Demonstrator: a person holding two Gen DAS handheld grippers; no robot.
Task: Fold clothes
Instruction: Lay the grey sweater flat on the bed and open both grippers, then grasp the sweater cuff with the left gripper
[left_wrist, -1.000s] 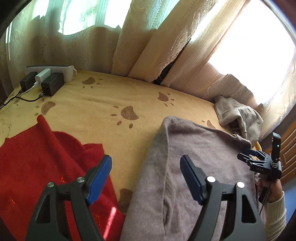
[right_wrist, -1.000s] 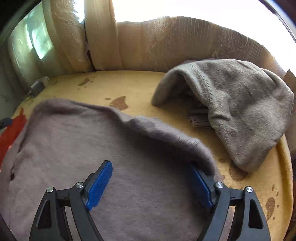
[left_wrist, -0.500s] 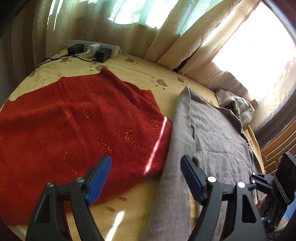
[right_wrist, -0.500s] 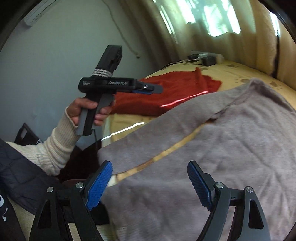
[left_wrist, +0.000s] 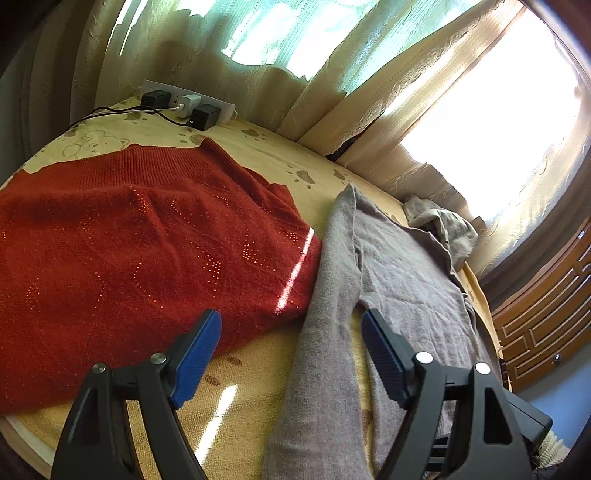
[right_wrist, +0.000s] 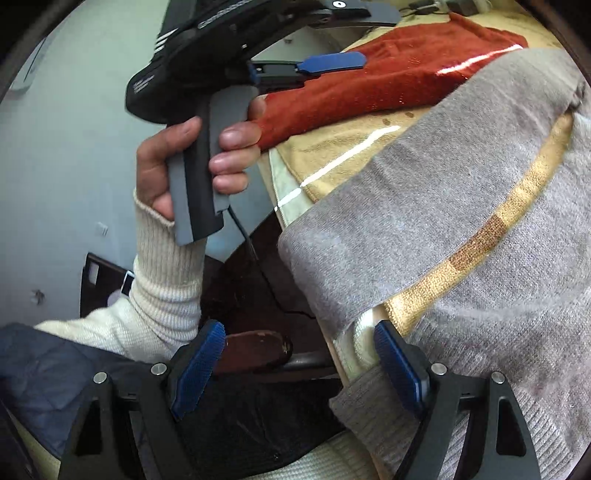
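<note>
Below, left gripper seen spread wide at lower centre of the left wrist view, nothing between the blue pads, poised above the grey sweater's sleeve. Right gripper likewise released and empty at the bottom of the right wrist view, hanging off the bed's near edge beside the sweater's ribbed hem. Grey sweater laid flat, right of centre, on the yellow paw-print blanket; red sweater spread across the left half, the two garments touching at mid-frame. Small beige garment crumpled at upper right, near the curtain. Power strip with chargers plugged in, at upper left. Left hand wrapped round the other tool's handle, upper left of the right wrist view.

Folding judged not yet begun. Risks: sleeve pinched together with the blanket beneath, dragging both; red sweater's edge caught with the grey where they meet; hem overhanging the bed edge, likely to slide off if tugged.
</note>
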